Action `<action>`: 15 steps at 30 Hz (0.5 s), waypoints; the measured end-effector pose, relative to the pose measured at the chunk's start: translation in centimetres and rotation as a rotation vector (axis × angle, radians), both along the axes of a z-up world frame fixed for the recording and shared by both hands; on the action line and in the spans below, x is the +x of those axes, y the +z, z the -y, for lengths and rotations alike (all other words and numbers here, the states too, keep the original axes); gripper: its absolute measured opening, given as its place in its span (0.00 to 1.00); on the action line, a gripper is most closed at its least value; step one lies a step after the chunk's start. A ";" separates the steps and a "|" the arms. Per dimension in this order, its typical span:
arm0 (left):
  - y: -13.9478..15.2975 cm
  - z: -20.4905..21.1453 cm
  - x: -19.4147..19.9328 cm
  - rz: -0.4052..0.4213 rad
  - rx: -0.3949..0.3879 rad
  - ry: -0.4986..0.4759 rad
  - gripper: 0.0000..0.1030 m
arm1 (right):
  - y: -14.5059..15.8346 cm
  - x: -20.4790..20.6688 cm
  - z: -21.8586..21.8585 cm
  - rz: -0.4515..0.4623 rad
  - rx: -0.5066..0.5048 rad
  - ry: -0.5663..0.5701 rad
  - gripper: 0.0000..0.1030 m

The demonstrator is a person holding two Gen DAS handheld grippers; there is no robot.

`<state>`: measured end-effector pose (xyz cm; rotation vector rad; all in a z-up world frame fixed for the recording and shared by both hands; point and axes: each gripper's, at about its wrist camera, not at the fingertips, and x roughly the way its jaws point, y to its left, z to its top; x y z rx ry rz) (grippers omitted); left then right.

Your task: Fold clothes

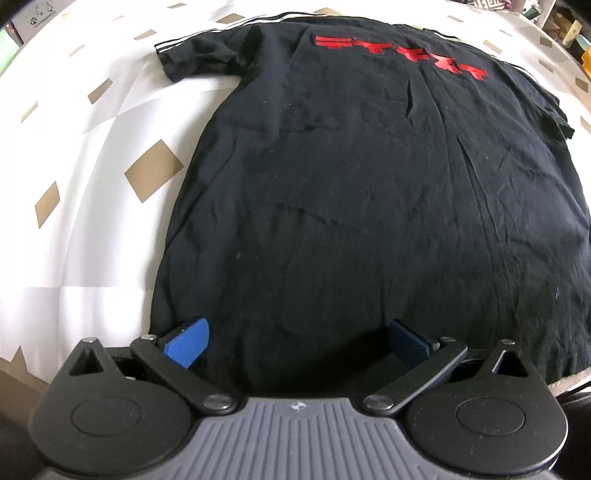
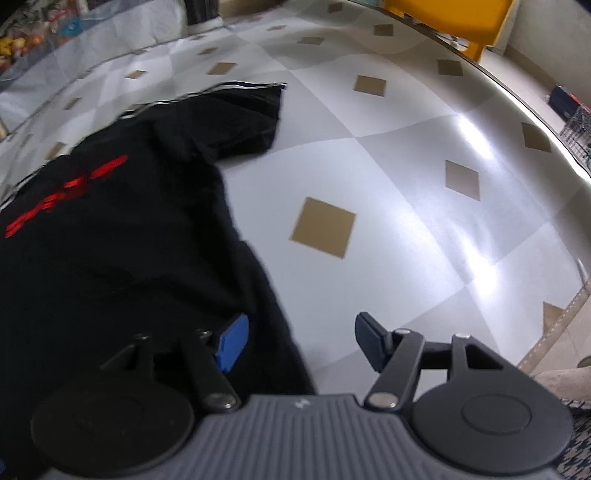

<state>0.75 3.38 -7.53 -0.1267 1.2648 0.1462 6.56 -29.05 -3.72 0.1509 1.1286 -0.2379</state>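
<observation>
A black T-shirt (image 1: 351, 192) with a red print (image 1: 402, 55) lies spread flat on the white table cover, collar end far from me. My left gripper (image 1: 297, 341) hovers over the shirt's near hem with its blue pads (image 1: 186, 341) wide apart and nothing pinched between them. In the right wrist view the same T-shirt (image 2: 122, 236) fills the left side, one sleeve (image 2: 240, 122) sticking out toward the top. My right gripper (image 2: 299, 341) stands open over the shirt's right edge: the left pad (image 2: 232, 343) is above the cloth, the other above bare table.
The table cover (image 2: 424, 206) is white and grey with tan diamonds, and runs wide to the right of the shirt. The table's rim (image 2: 524, 110) curves along the upper right. A yellow object (image 2: 450, 18) stands beyond it. Cluttered shelves sit at the far edges.
</observation>
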 end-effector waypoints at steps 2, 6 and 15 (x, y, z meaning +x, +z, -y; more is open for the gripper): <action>0.8 1.0 -1.1 0.001 0.000 -0.006 1.00 | 0.5 -0.9 -0.8 0.023 0.017 0.030 0.61; 0.7 1.5 -1.4 0.014 -0.002 -0.035 1.00 | 0.7 -2.3 -2.5 0.037 0.078 0.119 0.61; 1.2 1.9 -1.8 0.029 -0.028 -0.039 1.00 | 0.2 -4.2 -5.2 0.006 0.147 0.217 0.61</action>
